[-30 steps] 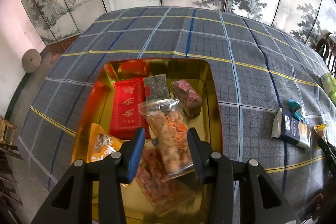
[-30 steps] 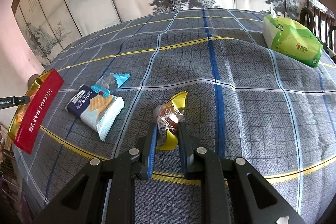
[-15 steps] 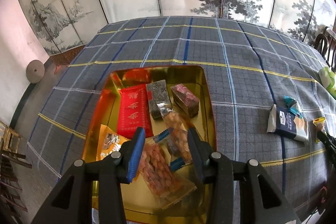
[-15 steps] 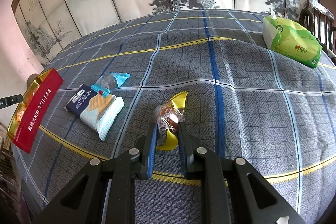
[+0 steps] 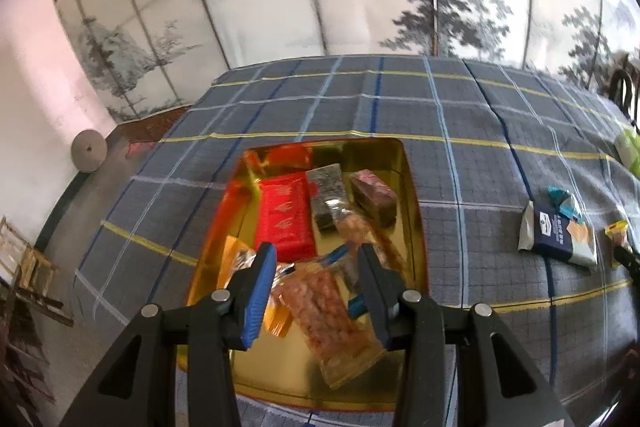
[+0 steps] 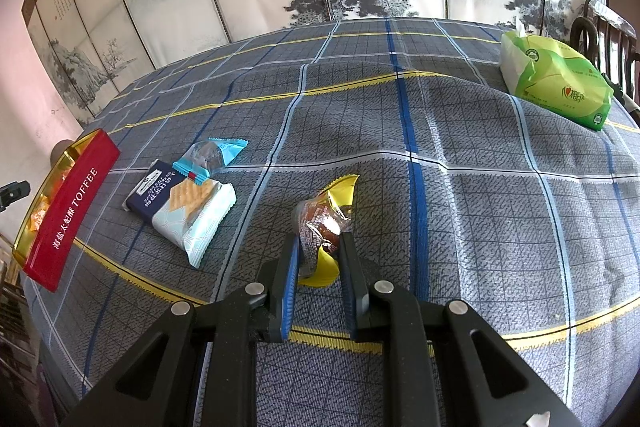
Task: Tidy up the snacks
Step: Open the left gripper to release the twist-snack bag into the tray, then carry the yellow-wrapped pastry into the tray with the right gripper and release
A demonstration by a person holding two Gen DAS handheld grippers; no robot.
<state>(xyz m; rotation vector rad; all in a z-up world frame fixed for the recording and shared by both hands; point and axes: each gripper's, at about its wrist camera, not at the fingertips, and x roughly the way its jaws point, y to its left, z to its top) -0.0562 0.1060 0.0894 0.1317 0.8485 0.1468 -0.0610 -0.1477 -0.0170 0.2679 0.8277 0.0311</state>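
A gold tin point(image 5: 412, 211) with red outer walls point(image 6: 68, 215) lies on the plaid tablecloth. It holds a red packet point(image 5: 284, 215), a dark bar point(image 5: 328, 195), a pink-wrapped bar point(image 5: 376, 193), an orange packet point(image 5: 236, 259) and clear bags of snacks point(image 5: 328, 311). My left gripper point(image 5: 316, 267) is open and empty above the tin. My right gripper point(image 6: 318, 247) is shut on a yellow-and-clear wrapped brown snack point(image 6: 322, 223), which touches the cloth. A navy-and-white cracker packet point(image 6: 184, 203) and a small light-blue packet point(image 6: 208, 157) lie left of it.
A green tissue pack point(image 6: 556, 79) lies at the far right of the table. A painted folding screen stands behind the table. A dark wooden chair point(image 6: 604, 31) is at the right edge. The table's left edge drops off beside the tin.
My left gripper has let the clear snack bag drop into the tin and has risen and drawn back. My right gripper has stayed still on the wrapped snack.
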